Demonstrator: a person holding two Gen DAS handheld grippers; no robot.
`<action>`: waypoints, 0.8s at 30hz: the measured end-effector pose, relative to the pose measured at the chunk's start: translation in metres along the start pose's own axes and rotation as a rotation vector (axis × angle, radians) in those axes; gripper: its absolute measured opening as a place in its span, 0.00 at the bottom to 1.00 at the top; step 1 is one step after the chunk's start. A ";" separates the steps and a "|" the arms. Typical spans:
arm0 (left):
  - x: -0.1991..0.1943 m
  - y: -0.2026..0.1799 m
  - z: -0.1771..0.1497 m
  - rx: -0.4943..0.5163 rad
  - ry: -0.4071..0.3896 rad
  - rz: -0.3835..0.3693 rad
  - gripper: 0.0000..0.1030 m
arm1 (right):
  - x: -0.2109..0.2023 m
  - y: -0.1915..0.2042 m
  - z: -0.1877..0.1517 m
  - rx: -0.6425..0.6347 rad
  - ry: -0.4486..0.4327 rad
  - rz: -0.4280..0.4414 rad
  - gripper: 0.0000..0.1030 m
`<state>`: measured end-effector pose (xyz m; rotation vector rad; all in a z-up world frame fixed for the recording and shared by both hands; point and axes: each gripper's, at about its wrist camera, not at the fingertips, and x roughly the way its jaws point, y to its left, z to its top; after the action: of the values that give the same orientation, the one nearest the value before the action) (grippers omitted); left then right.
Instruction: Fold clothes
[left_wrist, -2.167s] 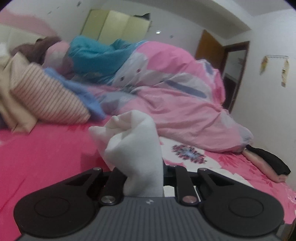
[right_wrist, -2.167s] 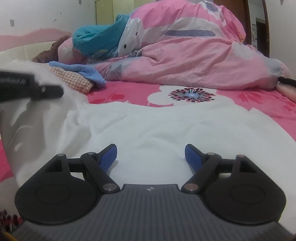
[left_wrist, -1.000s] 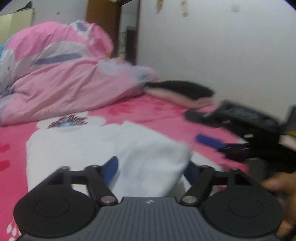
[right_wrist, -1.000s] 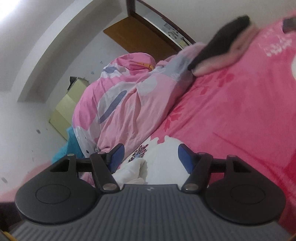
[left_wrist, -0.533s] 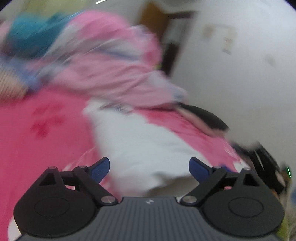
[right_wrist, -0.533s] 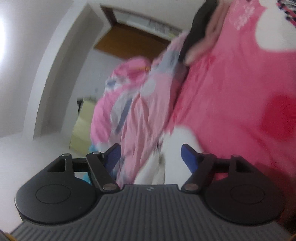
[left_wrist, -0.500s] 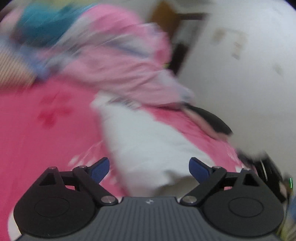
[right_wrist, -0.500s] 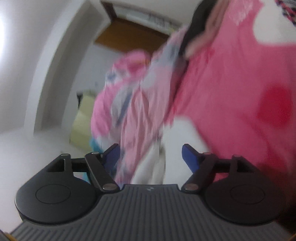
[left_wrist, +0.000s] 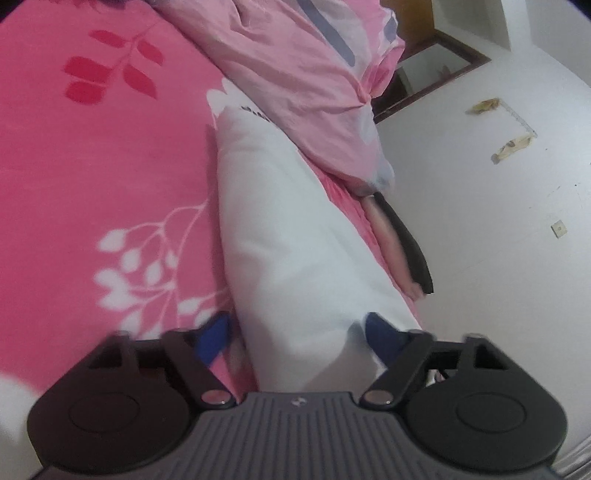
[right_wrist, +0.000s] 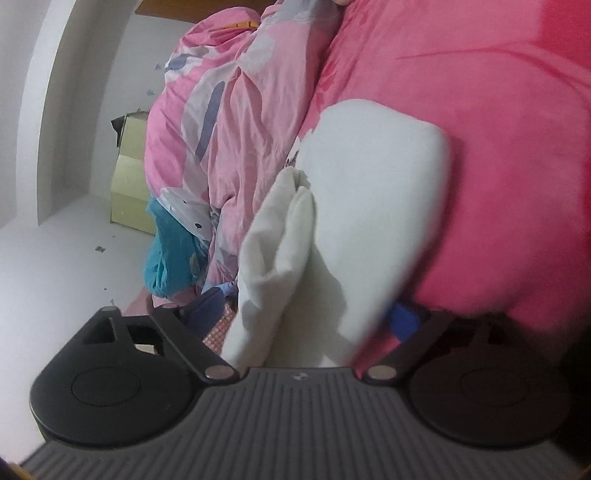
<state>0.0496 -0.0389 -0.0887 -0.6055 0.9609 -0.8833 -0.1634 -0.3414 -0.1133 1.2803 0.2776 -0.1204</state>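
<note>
pink bed (left_wrist: 92, 155), white garment (left_wrist: 280, 236), pink duvet (left_wrist: 295, 74)

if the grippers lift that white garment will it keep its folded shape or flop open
The white garment would probably flop: it looks soft and thick, with rounded, unpressed edges. Loose layers at one end already gape, so they would likely sag apart unless supported from both ends.

Soft even indoor light, slight motion blur, strong fisheye-bent edges.

place: home bedroom | evidence: pink floral bedsheet (left_wrist: 92, 155), rumpled duvet (left_wrist: 295, 62), doorway (left_wrist: 424, 74)
</note>
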 end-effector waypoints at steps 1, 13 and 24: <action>0.006 0.000 0.003 -0.008 0.003 -0.004 0.67 | 0.000 0.002 0.001 0.001 -0.004 -0.002 0.90; 0.020 0.016 0.014 -0.056 0.002 -0.104 0.57 | -0.005 0.018 -0.006 -0.023 -0.077 0.048 0.74; 0.023 0.021 0.014 -0.118 -0.107 -0.114 0.32 | 0.033 0.007 0.006 -0.018 -0.078 -0.002 0.32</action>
<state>0.0764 -0.0466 -0.1079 -0.8072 0.8924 -0.8902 -0.1294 -0.3434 -0.1142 1.2542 0.2123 -0.1688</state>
